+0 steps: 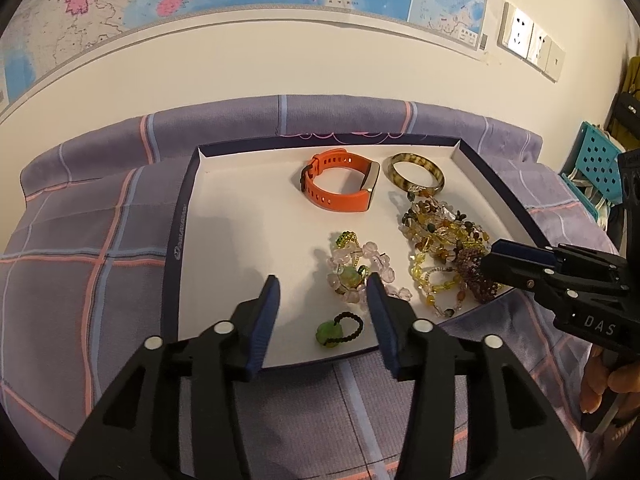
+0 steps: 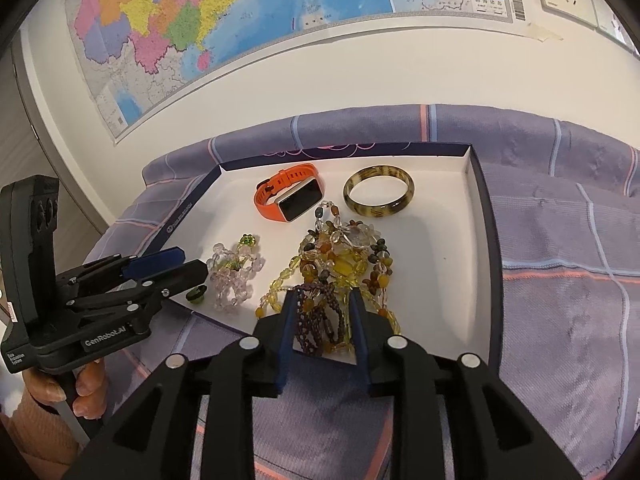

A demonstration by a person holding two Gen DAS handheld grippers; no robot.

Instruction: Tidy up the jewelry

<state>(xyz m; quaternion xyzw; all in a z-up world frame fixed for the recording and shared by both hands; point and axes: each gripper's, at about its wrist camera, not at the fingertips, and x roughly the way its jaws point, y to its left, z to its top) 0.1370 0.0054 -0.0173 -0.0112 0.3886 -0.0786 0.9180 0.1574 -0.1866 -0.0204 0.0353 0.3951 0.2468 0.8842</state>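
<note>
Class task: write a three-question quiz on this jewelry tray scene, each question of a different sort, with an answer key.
1. True or false: the orange smartwatch lies outside the tray.
2. Which piece sits between the right gripper fingers? A) tortoiseshell bangle B) purple bead strand C) pink bead bracelet
3. Fill in: both the right gripper and the left gripper have their jaws ____.

Key: 1 false; 2 B; 3 open.
</note>
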